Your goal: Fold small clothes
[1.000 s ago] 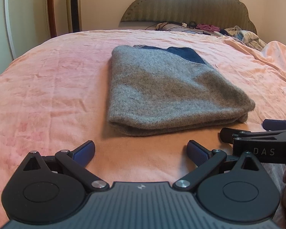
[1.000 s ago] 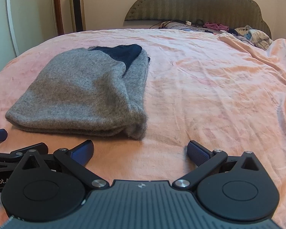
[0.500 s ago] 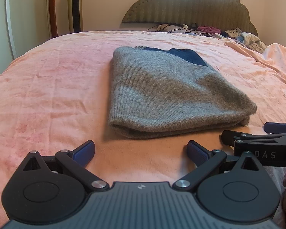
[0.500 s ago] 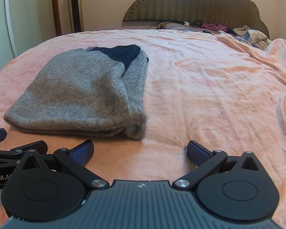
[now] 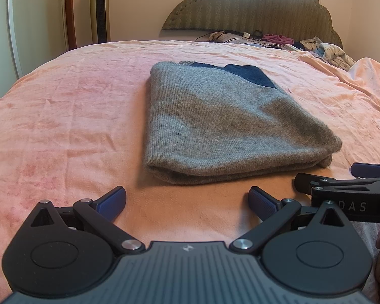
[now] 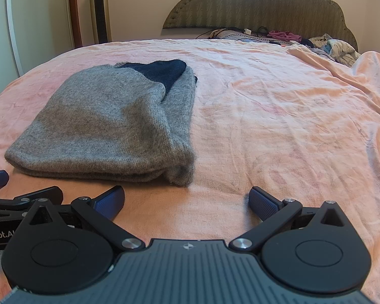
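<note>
Both tongs sit low over the near edge of the bed, side by side, pointing toward the headboard. On the left tongs (image 5: 187, 201) the two blue pads (image 5: 262, 201) are spread wide apart, and nothing but pink blanket lies between them. The right tongs (image 6: 187, 201) look the same: blue pads (image 6: 109, 201) spread wide, holding nothing. In the left wrist view the right tongs poke in from the right side, level and flat, with white letters on the black body. A bit of a hand shows at the lower right corner there. In the right wrist view the left tongs poke in from the left side.

Just past the tongs lies the gray sweater (image 5: 223, 124). It is folded into a neat thick block and rests flat on the pink blanket (image 6: 278, 116). Its near folded edge is close to the tongs but does not touch them. A dark blue part (image 6: 164, 72) peeks out at its far end. From the left tongs the sweater is straight ahead and a little right. From the right tongs it is ahead and to the left.

Far away, at the head edge of the bed, a messy pile of clothes (image 5: 324, 50) and some cords lie under the brown headboard (image 5: 261, 7). A tall tower fan (image 6: 98, 10) stands by the wall at the far left corner.
</note>
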The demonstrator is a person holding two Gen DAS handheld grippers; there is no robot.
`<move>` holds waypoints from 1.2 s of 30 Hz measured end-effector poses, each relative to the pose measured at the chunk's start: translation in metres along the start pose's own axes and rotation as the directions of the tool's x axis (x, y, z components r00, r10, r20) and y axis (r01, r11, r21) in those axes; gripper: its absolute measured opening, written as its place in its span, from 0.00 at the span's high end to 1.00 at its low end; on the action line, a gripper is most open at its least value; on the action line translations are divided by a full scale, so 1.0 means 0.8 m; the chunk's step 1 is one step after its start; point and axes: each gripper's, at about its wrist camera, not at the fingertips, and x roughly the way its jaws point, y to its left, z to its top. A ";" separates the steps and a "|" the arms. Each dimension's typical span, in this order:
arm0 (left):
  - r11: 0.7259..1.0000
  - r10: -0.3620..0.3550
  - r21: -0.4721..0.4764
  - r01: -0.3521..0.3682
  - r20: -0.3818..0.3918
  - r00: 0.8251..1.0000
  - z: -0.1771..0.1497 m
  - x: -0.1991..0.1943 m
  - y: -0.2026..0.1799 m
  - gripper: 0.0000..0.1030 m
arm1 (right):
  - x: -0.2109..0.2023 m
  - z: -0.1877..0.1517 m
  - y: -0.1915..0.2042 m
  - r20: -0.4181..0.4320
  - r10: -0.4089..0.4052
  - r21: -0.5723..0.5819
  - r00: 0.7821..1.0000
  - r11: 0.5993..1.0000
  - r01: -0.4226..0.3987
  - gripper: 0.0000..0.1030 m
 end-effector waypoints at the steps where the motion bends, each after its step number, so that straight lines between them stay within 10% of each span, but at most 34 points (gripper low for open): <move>1: 1.000 0.000 -0.001 0.000 0.001 1.000 0.000 0.000 0.000 0.00 | 0.000 0.000 0.000 0.000 0.000 0.000 1.000 1.000 0.000 0.00; 36: 0.999 0.004 -0.049 -0.004 -0.004 1.000 0.009 0.003 0.005 0.00 | 0.000 0.000 0.004 0.001 -0.008 0.009 1.000 1.000 0.008 0.00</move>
